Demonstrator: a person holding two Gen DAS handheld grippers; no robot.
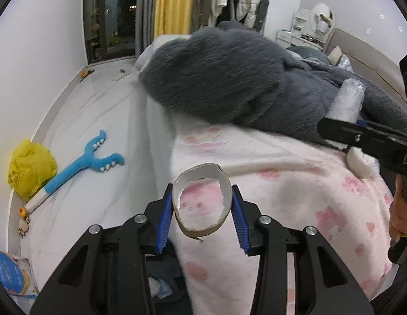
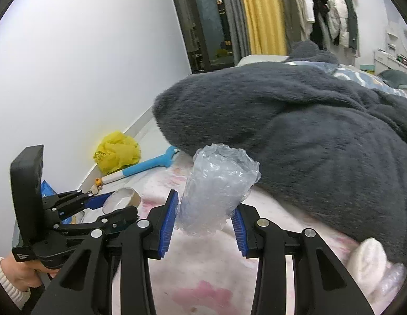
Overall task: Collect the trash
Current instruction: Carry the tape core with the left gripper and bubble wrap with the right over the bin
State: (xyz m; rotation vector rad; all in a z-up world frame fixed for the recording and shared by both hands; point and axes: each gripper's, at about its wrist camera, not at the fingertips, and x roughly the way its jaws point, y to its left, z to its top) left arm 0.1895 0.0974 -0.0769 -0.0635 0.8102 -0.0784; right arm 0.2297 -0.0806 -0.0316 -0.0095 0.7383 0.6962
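Note:
My left gripper (image 1: 202,204) is shut on a torn cardboard tape ring (image 1: 200,229), its blue pads pressing both sides, above a pink patterned blanket (image 1: 295,183). The right gripper (image 2: 204,210) is shut on a crumpled wad of clear bubble wrap (image 2: 219,181). The left wrist view shows the right gripper (image 1: 360,134) at the right edge with the bubble wrap (image 1: 347,102) sticking up from it. In the right wrist view the left gripper (image 2: 109,204) holds the cardboard ring (image 2: 122,199) at the lower left, with a hand (image 2: 22,275) on its handle.
A thick grey fluffy blanket (image 1: 229,78) lies heaped on the bed beyond both grippers. On the white floor (image 1: 98,110) left of the bed lie a crumpled yellow plastic bag (image 1: 30,168) and a blue toothed toy (image 1: 85,162). A white wall runs along the left.

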